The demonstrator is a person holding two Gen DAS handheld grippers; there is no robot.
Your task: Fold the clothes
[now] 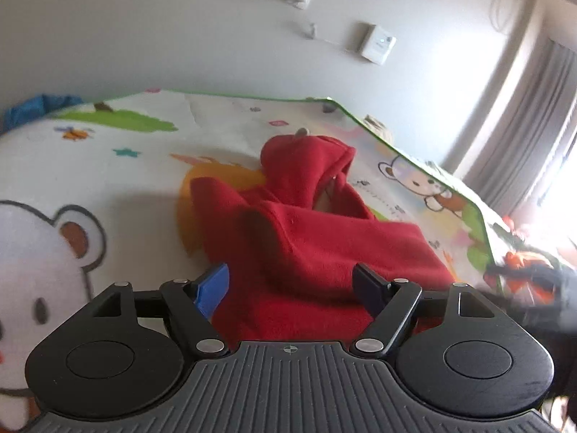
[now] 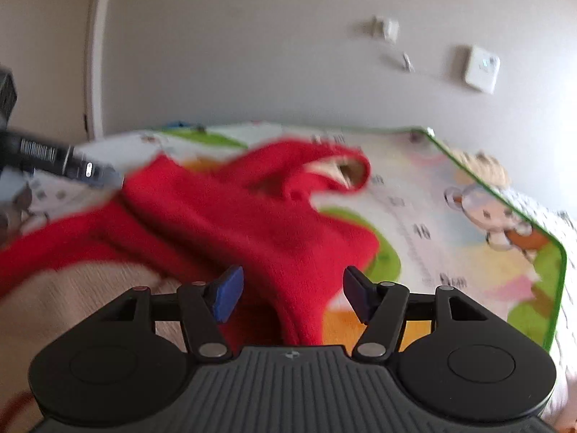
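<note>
- My left claw (image 1: 292,285): jaws wide apart, gripping nothing. Red fleece hooded garment (image 1: 306,238) lies directly ahead of it on the cartoon play mat (image 1: 108,166); long axis runs away from me, hood at far end.
- My right claw (image 2: 292,290): also spread, empty; fabric ahead and to its left, pic blurred.
- Both about equally near the hem, I reckon.

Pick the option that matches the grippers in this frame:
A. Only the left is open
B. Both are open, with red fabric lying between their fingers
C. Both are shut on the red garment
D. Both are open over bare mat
B. The left gripper and right gripper each have their blue-padded fingers spread wide apart, and the red hooded garment on the cartoon-print mat fills the gap between them, unpinched.
</note>
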